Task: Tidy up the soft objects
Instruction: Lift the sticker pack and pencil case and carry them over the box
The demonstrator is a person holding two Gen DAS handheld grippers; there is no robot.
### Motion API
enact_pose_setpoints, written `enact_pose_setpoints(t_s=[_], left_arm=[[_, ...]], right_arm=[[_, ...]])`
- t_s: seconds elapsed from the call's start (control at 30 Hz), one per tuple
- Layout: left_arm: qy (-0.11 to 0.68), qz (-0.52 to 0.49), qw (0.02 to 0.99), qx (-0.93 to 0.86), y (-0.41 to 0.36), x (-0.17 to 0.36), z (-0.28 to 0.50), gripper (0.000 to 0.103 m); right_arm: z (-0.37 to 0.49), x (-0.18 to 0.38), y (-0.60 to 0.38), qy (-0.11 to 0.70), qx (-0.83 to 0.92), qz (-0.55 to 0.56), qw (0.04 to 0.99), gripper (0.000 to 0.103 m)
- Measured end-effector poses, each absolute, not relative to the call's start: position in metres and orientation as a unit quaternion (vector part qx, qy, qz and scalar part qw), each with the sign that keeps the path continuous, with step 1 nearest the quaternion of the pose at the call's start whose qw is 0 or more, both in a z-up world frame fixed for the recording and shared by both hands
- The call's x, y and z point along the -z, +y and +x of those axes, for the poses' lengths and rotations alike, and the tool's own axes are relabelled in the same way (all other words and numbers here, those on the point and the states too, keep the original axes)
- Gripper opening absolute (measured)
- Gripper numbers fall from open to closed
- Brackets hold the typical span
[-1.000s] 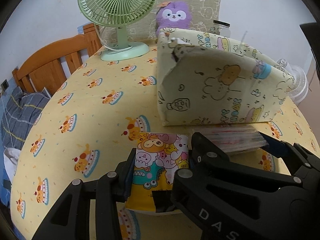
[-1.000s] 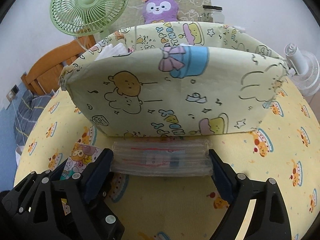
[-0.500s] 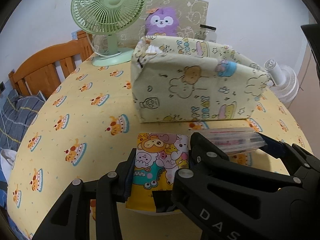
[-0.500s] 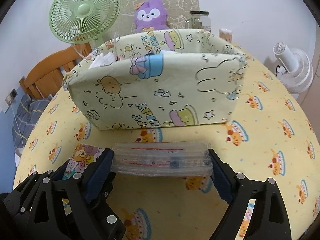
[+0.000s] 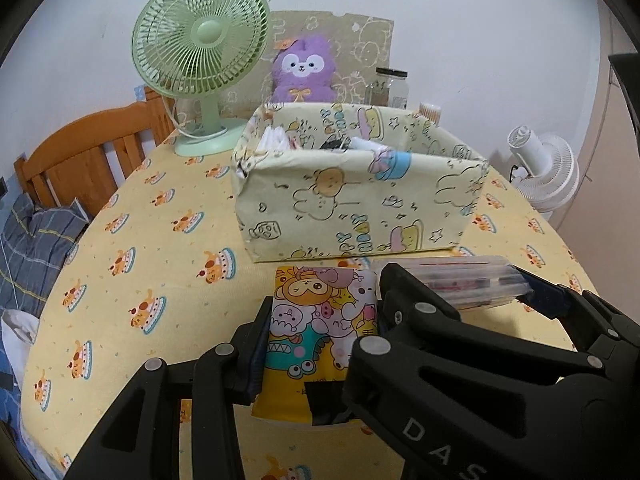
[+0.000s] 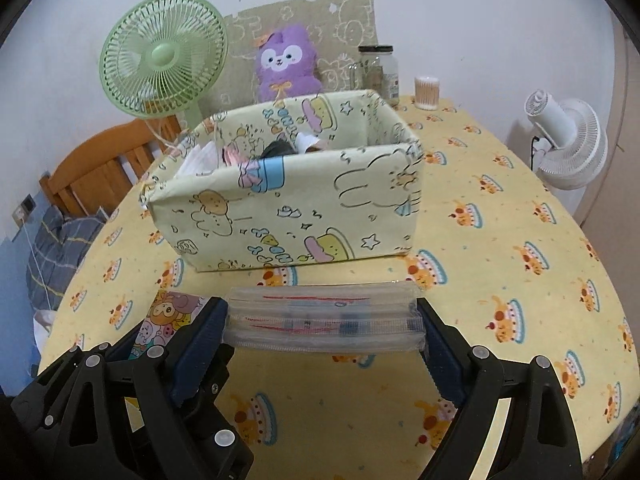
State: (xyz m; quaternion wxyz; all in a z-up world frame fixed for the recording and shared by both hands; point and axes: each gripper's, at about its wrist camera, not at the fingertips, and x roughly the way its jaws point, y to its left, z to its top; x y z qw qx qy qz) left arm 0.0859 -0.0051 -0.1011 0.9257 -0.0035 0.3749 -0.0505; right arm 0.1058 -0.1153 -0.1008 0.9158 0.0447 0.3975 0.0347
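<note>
Both grippers are clamped: left gripper (image 5: 324, 320) on a cartoon packet (image 5: 320, 320), right gripper (image 6: 322, 320) on a clear pack (image 6: 322, 318). Both loads are held short of the box (image 6: 288, 216), for lifting over its near rim.

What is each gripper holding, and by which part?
The left gripper clamps a cartoon-printed packet by its two long side edges. The right gripper clamps a clear plastic packet by its two short ends.

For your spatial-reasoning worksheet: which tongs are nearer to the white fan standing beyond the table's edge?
Right. The right tongs, clamped on a clear packet, are on the white fan's side; the left tongs, gripping a cartoon-printed pack, sit farther away.
</note>
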Motion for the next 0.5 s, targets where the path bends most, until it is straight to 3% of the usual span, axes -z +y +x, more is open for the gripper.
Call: enact_pose_setpoints(t_s=[0.5], left_arm=[[0.348, 0.003, 0.936, 0.059, -0.016, 0.064, 0.076, 0.047]], right_arm=[[0.094, 0.064, -0.125, 0.366, -0.031, 0.052, 0.929, 0.092]])
